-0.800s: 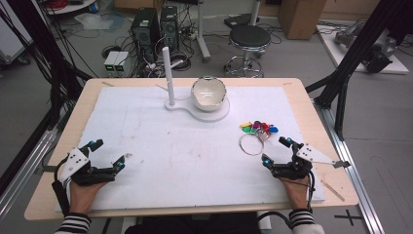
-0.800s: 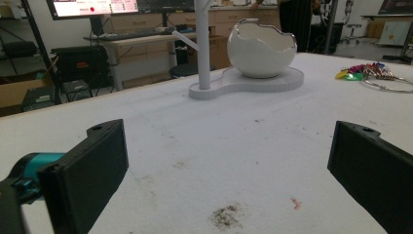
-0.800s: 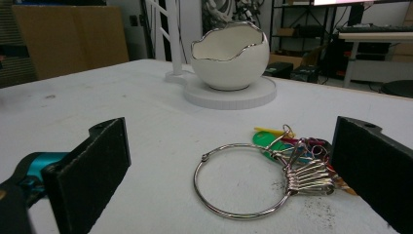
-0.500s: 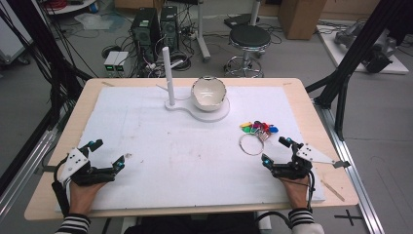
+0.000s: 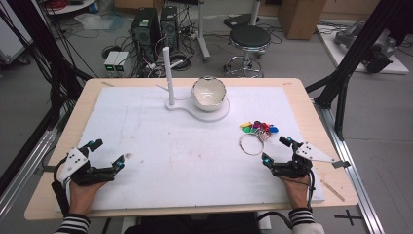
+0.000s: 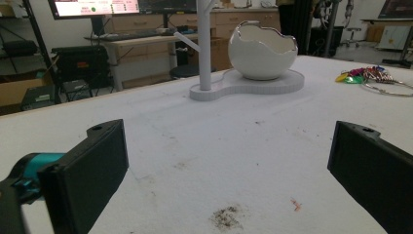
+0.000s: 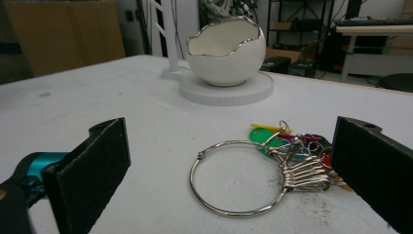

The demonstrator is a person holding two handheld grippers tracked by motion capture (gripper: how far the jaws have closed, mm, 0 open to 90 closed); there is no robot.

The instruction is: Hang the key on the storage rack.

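Key ring (image 5: pixel 252 144) lies flat on the white mat (image 5: pixel 185 151), right of centre in the high view, with coloured tags (image 5: pixel 258 127) bunched at its upper right edge. It sits just beyond the right tool, nothing gripping it.

Left to right in the high view:

Left tool (image 5: pixel 108 153), lower left of frame, rests low over the mat, held by a hand in a striped sleeve (image 5: pixel 75 225). Jaws spread wide, released, nothing between them. In the left gripper view the two black jaws stand at the frame's lower corners with bare, smudged mat between them.

White post (image 5: pixel 167 75) stands upright, upper centre, on a flat white base (image 5: pixel 195 108). On the same base, just right of the post, sits an egg-shaped bowl (image 5: pixel 208 92) with a jagged silvery rim, opening upward.

Key ring and tags, right of centre, below and to the right of the bowl, well apart from it.

Right tool (image 5: pixel 275 149), lower right, near the ring's right side, not touching it. Jaws wide apart, released, empty. In the right gripper view the ring (image 7: pixel 241 178) lies on the mat ahead, between the lines of the two jaws, tags (image 7: pixel 272 139) trailing toward the right jaw; bowl (image 7: pixel 225 51) behind, upper centre.

Desk (image 5: pixel 302 92) edge shows bare wood around the mat.
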